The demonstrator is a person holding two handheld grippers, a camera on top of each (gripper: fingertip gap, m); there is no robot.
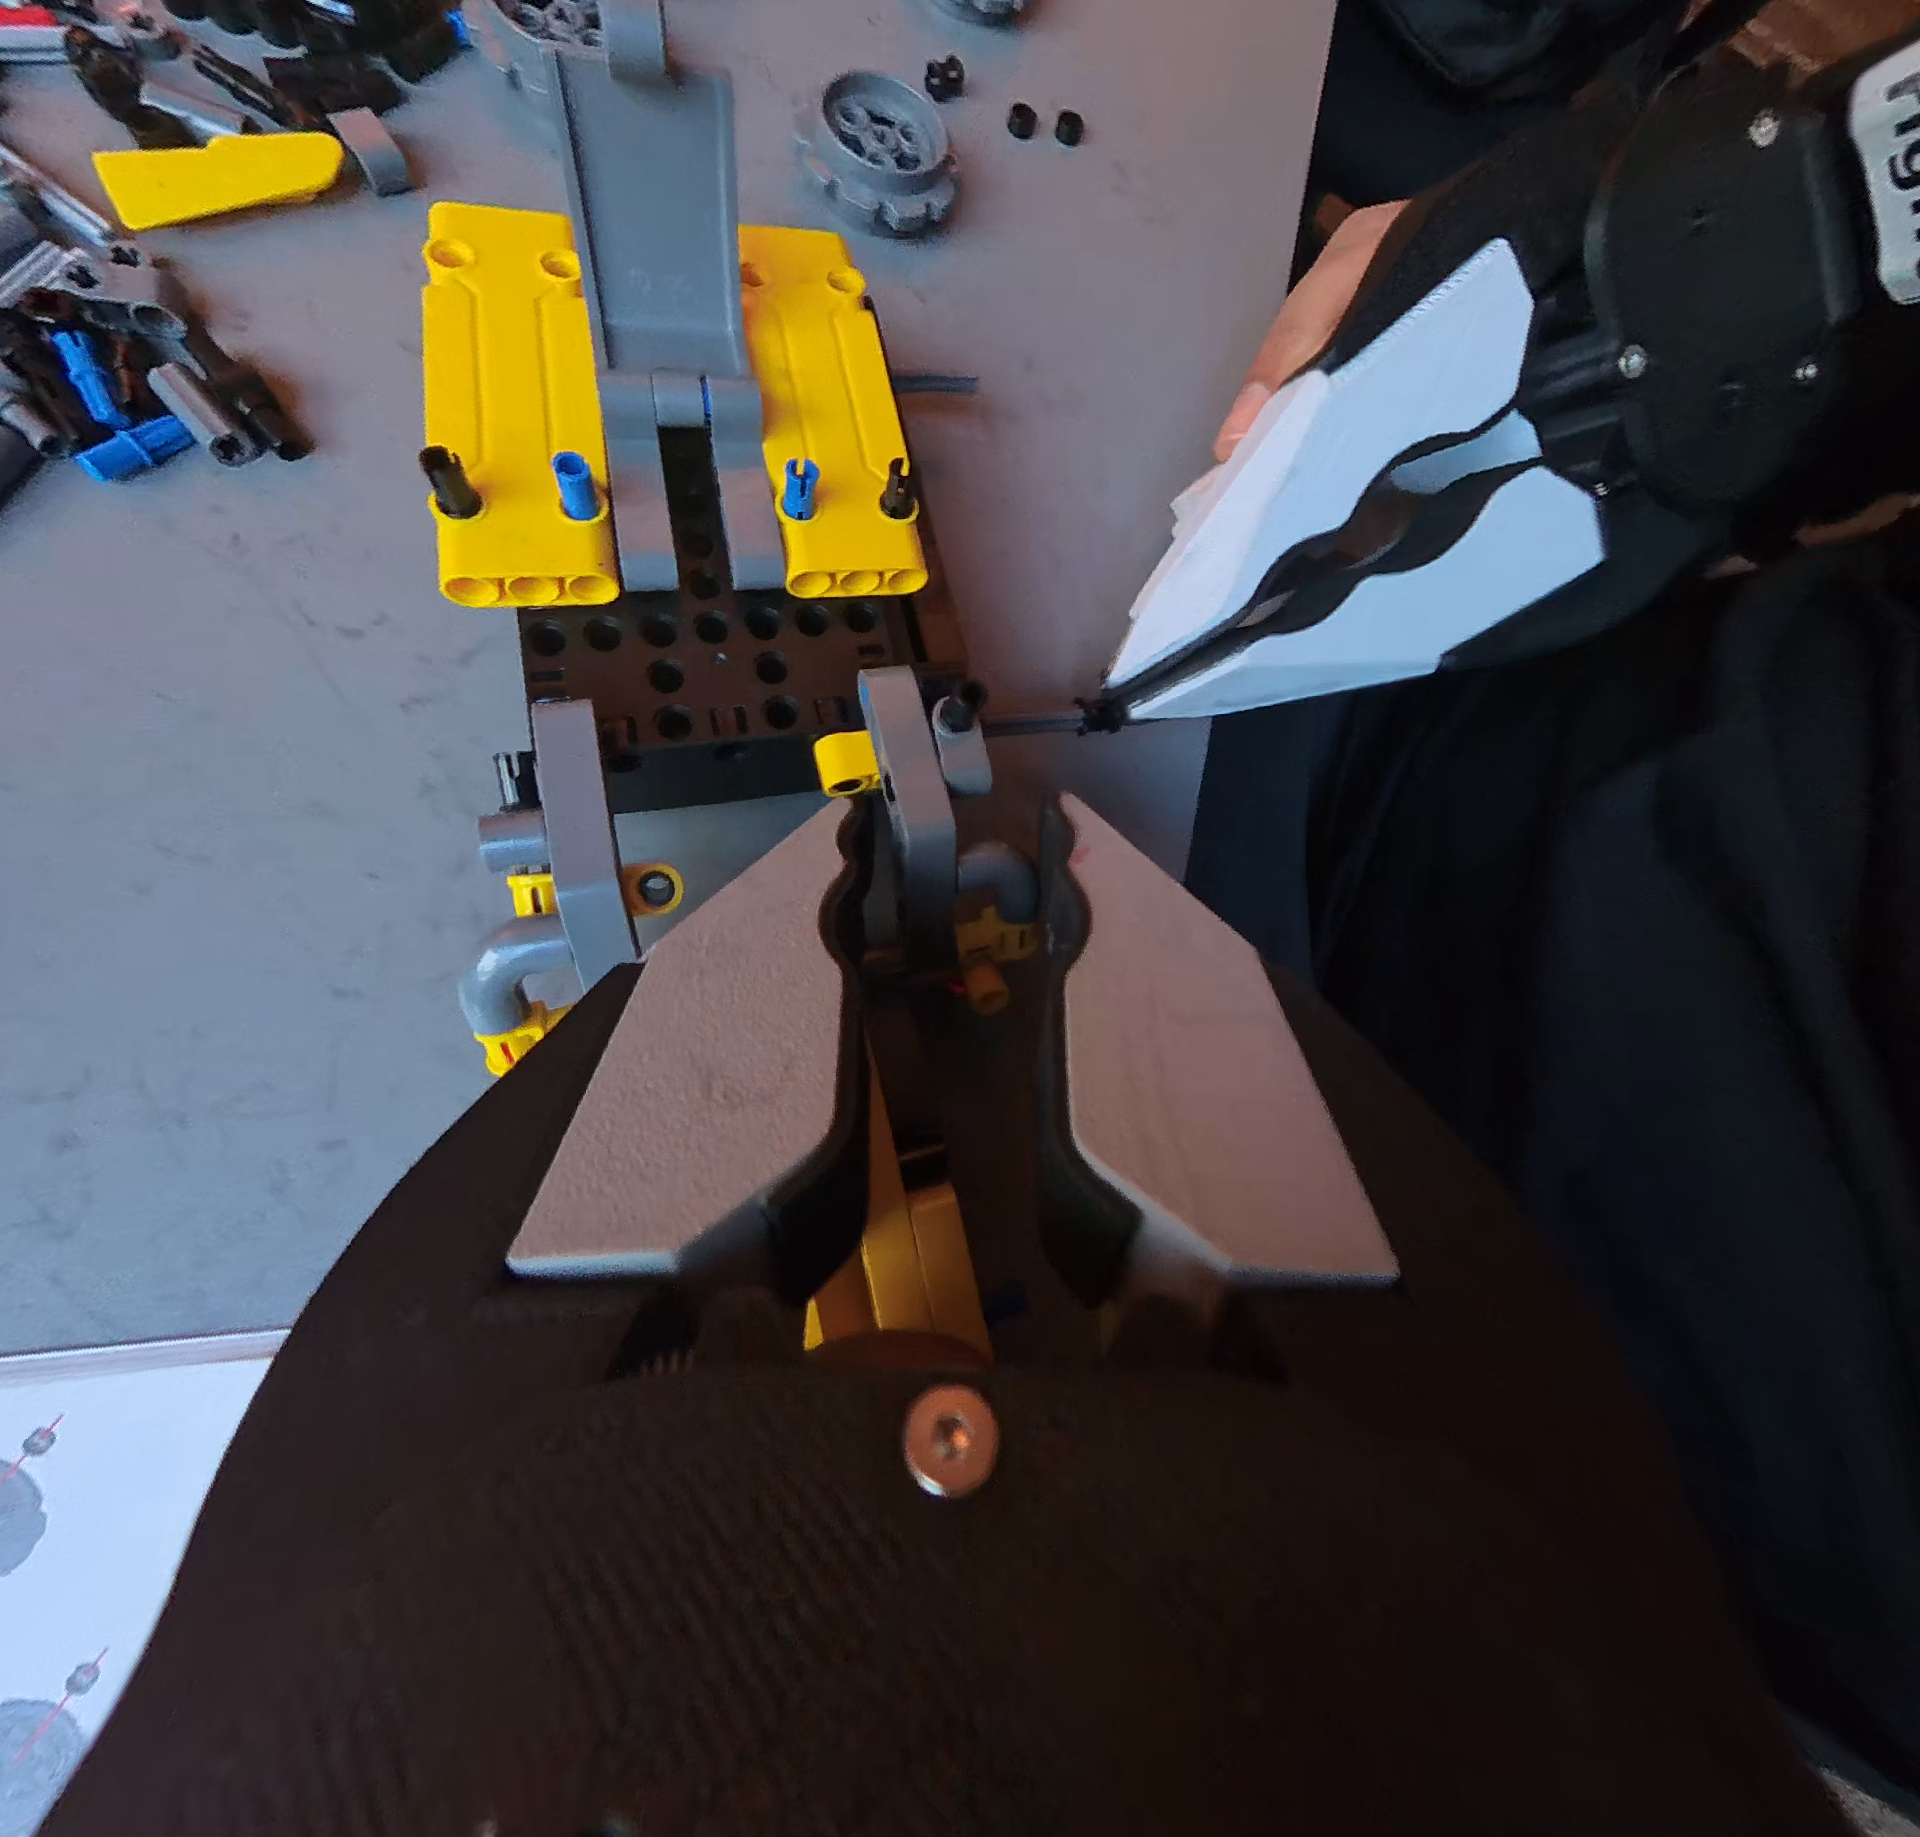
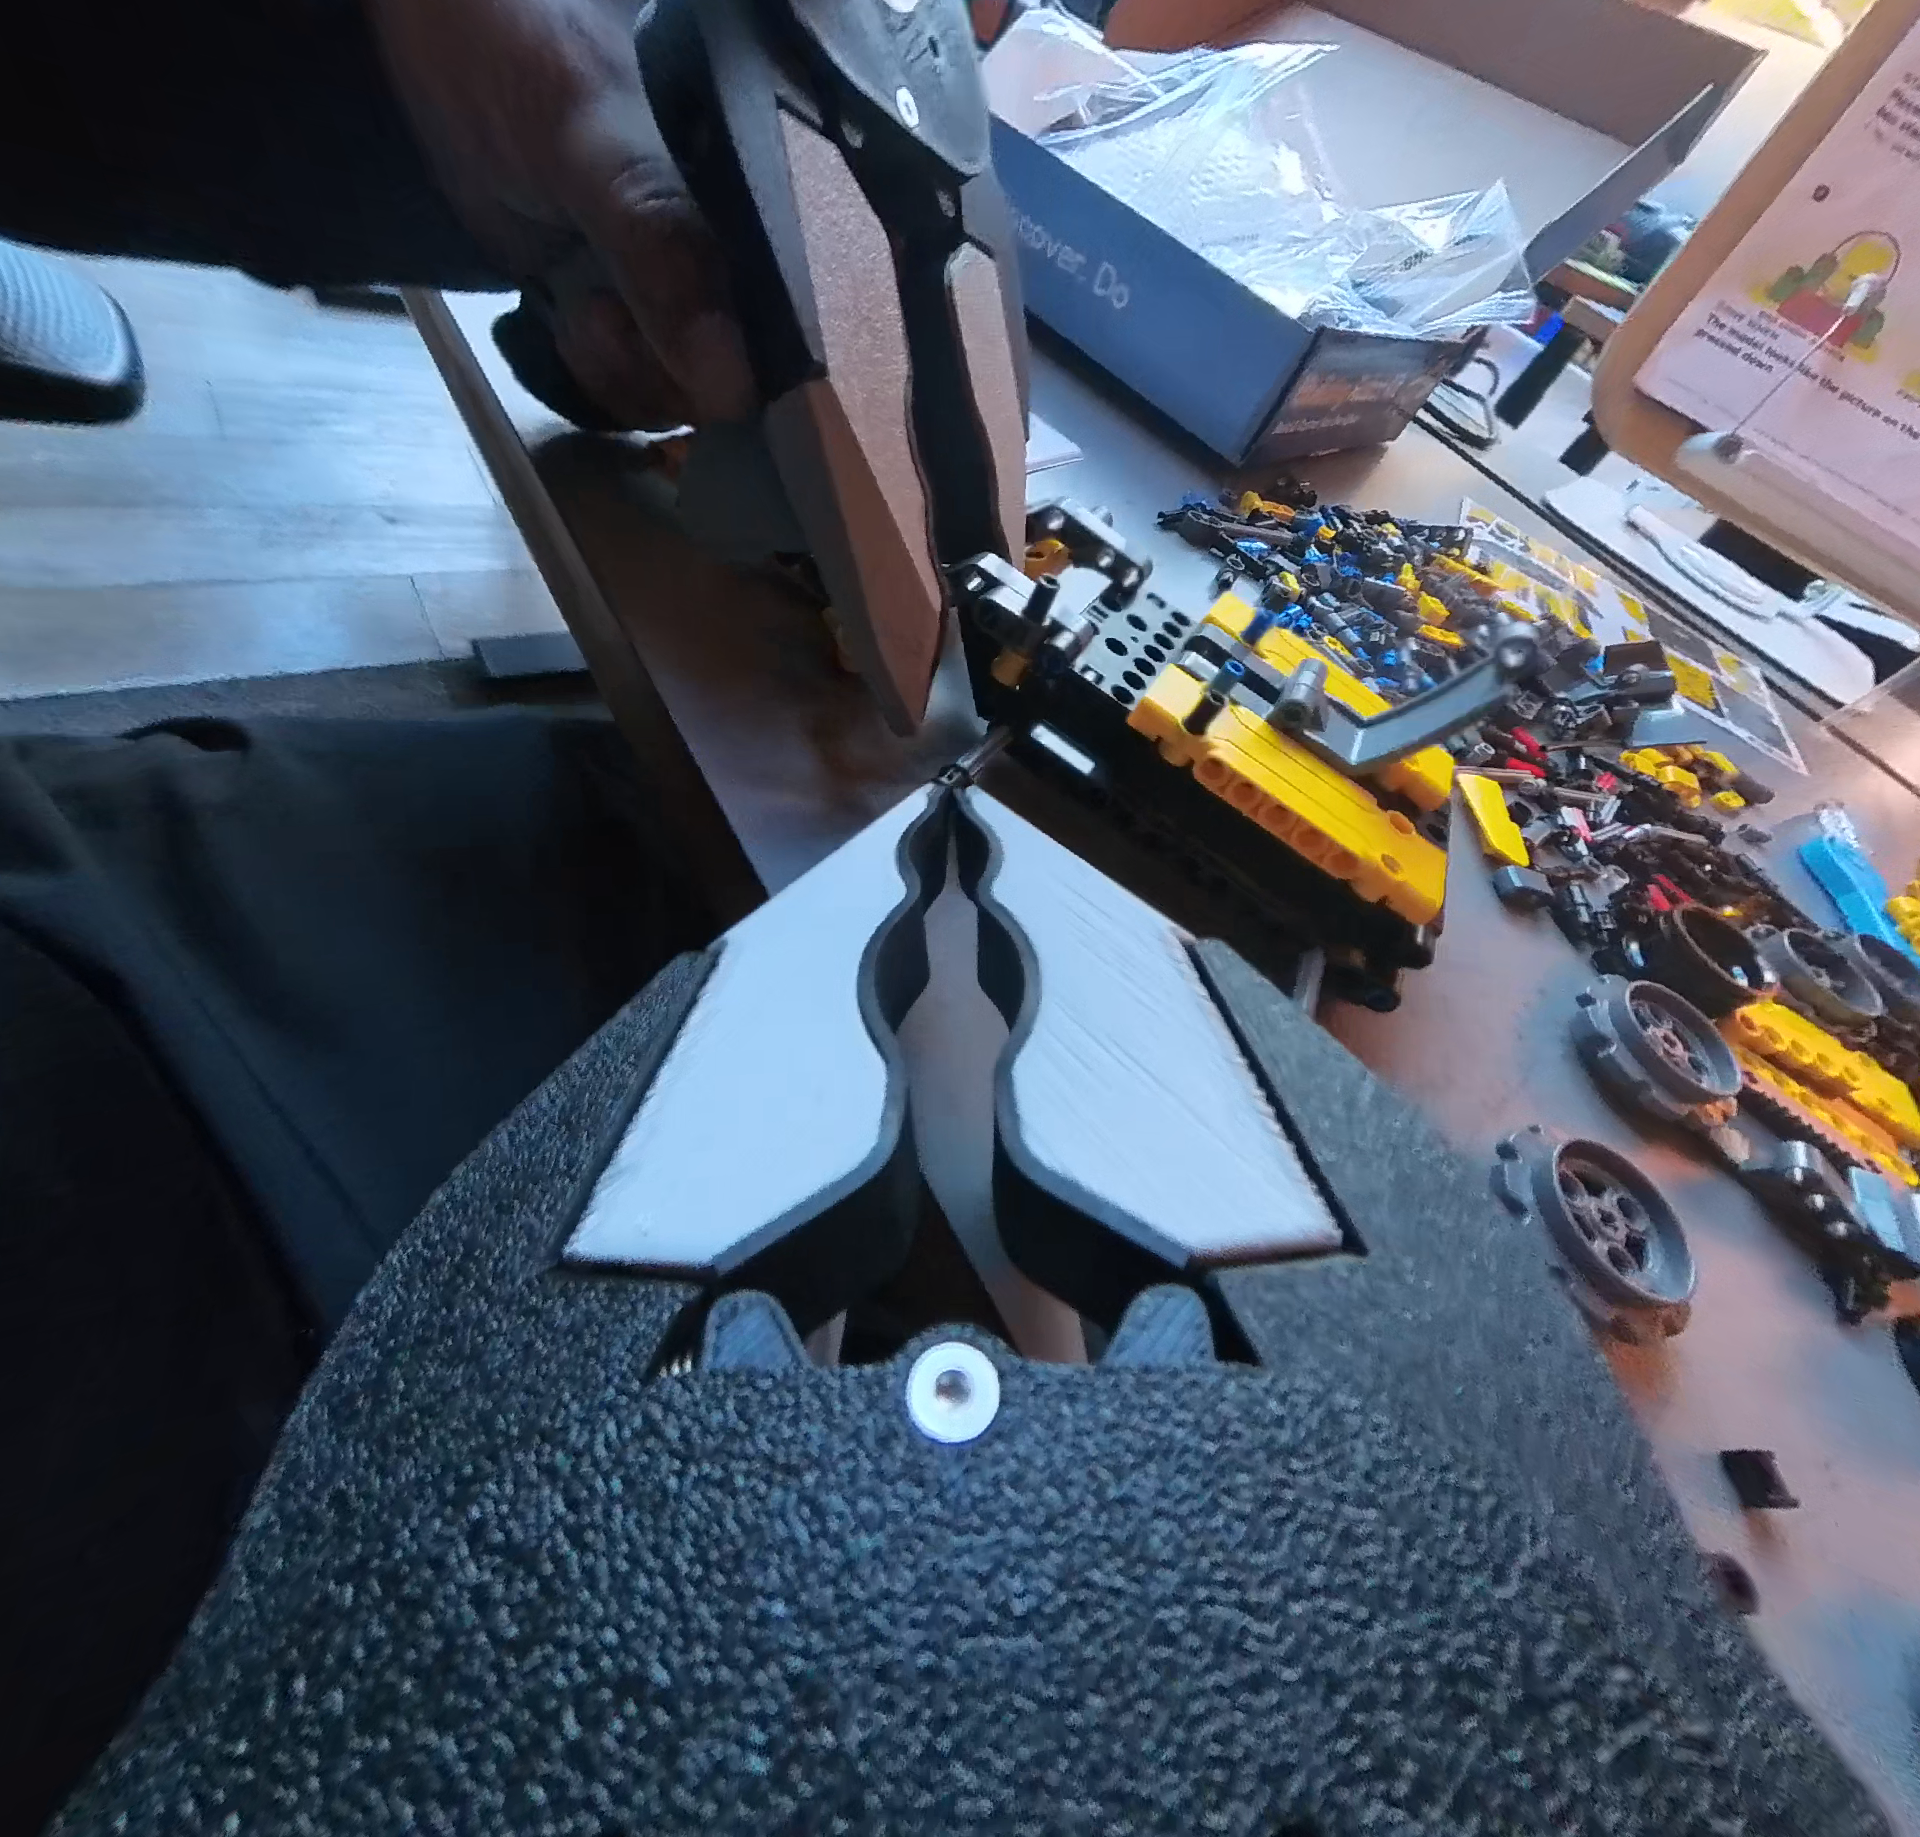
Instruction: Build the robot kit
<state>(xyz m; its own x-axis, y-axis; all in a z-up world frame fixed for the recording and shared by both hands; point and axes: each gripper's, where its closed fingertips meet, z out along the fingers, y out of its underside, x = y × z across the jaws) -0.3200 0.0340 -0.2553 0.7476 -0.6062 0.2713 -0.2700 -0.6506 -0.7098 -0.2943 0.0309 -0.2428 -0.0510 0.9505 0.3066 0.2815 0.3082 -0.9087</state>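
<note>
My left tongs (image 1: 951,857) grip a grey beam (image 1: 914,800) of the yellow-and-black brick model (image 1: 686,499) on the grey worktop (image 1: 208,852). My right tongs (image 2: 948,788) pinch a thin black axle (image 2: 977,757) at the model's side. Loose parts (image 2: 1621,748), wheels (image 2: 1652,1049) and an open cardboard box (image 2: 1247,353) lie beyond.

The near end of the brick model (image 1: 675,499) is hidden behind the left gripper (image 1: 951,852). The heap of small parts (image 2: 1455,582) is too small to sort. The printed sheet (image 1: 73,1538) is cut off at the edge. The thin rod (image 2: 977,753) is blurred at its tip.
</note>
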